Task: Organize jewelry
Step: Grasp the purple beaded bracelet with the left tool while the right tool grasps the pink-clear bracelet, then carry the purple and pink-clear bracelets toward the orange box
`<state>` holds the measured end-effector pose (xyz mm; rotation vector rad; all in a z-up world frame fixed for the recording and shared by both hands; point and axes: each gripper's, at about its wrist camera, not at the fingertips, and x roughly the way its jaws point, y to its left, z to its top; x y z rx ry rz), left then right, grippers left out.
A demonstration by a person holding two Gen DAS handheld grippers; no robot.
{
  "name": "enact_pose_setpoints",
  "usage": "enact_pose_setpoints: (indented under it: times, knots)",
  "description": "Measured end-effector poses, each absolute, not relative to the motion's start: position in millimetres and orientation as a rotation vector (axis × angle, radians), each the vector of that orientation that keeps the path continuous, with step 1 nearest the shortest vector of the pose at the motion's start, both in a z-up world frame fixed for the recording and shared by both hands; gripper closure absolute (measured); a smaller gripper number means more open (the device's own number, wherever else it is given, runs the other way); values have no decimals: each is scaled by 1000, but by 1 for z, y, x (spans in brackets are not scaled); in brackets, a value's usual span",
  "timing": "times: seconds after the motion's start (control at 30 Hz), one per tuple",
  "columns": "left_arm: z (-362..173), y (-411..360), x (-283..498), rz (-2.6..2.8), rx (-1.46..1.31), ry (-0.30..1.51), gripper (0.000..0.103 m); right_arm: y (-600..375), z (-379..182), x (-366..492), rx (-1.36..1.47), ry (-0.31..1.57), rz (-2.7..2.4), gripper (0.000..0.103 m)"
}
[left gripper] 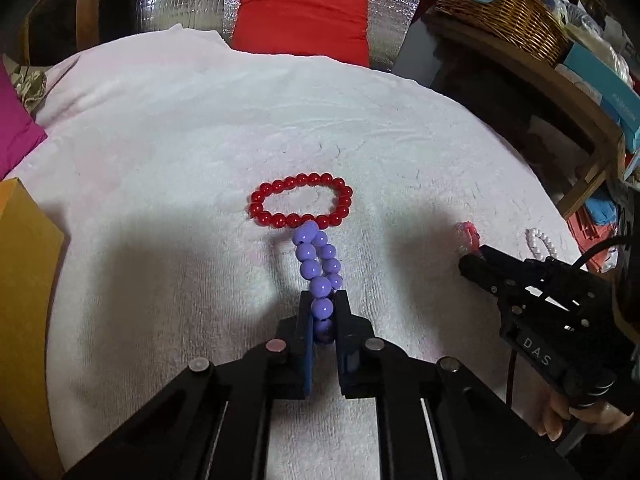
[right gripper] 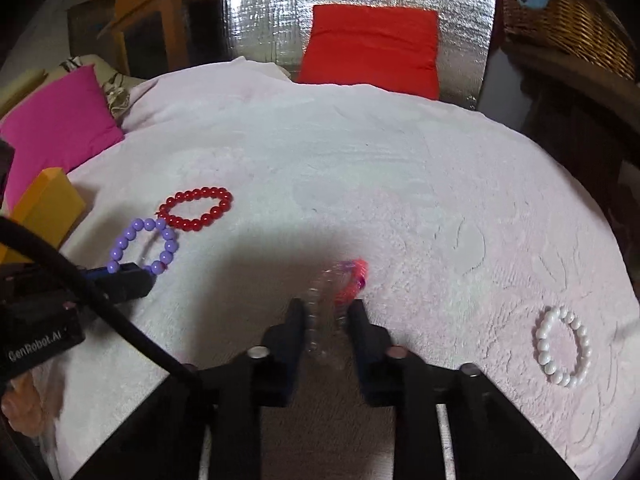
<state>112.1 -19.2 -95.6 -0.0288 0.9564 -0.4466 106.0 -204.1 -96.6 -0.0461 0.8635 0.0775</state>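
Observation:
In the left wrist view my left gripper (left gripper: pixel 323 302) is shut on a purple bead bracelet (left gripper: pixel 318 264), which stands up squeezed narrow between the pads. Its far end touches a red bead bracelet (left gripper: pixel 301 200) lying flat on the white towel. The right wrist view shows the same purple bracelet (right gripper: pixel 144 246), the left gripper (right gripper: pixel 134 276) and the red bracelet (right gripper: pixel 196 208) at the left. My right gripper (right gripper: pixel 326 308) is shut on a blurred clear and pink bracelet (right gripper: pixel 340 284). A white bead bracelet (right gripper: pixel 564 346) lies to its right.
A white towel (right gripper: pixel 380 160) covers the round surface. An orange box (left gripper: pixel 24 280) stands at its left edge. A magenta cushion (right gripper: pixel 60 120) and a red cushion (right gripper: pixel 372 48) lie behind it. At the right, a wicker basket (left gripper: pixel 500 12) sits on a wooden shelf.

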Motion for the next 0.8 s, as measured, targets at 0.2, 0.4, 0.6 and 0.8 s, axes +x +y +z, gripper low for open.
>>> enact_pose_setpoints:
  times: [0.2,0.4,0.6,0.8]
  knots:
    - [-84,-17,108,-455,-55,934,93,-222,-91,104,56,856,113,93]
    - [-76,-18,103,-475,-69,914,93,-239,-82,96,153,829,146,93]
    - [-73,-18,98,-463,-66,910,93,-248,-70,87,181,796,168,93]
    - [-73,-20,98,-456,-56,913,93,-255,-72,86,180,816,146,93]
